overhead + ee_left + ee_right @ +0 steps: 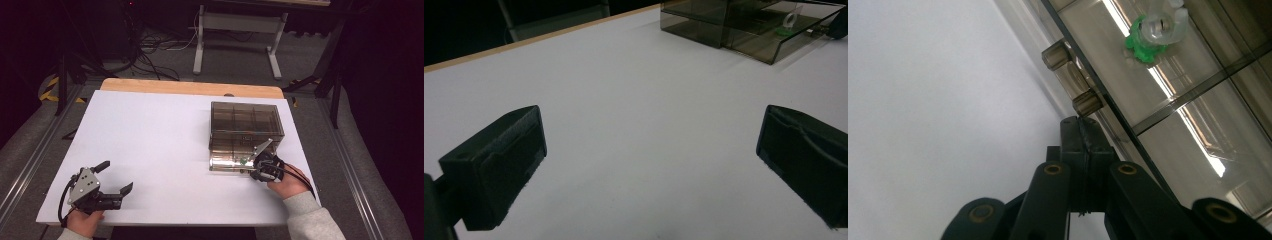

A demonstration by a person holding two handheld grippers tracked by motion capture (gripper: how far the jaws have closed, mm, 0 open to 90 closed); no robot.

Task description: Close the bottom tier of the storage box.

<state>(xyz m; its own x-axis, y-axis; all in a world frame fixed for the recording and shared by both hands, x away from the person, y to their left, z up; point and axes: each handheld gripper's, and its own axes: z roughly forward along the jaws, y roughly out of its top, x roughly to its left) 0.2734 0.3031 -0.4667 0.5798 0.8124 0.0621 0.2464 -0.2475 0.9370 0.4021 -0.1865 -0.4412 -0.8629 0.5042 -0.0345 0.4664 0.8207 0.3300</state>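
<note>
Dark room, white table (150, 150). Smoky transparent plastic drawer box (246, 125) just ahead of right gripper (1082, 122); jaws closed, tips touching drawer's tubular handle (1072, 80). Judgement: pull straight, level, slowly; box may slide. Left gripper (116, 177) open, idle, well apart.

White-topped table (150, 135) with a wooden far edge (190, 88) on grey carpet (240, 62); beyond it a white desk frame (239, 35), left of that tangled cables (150, 50), striped floor tape (50, 87), and dark surroundings.
</note>
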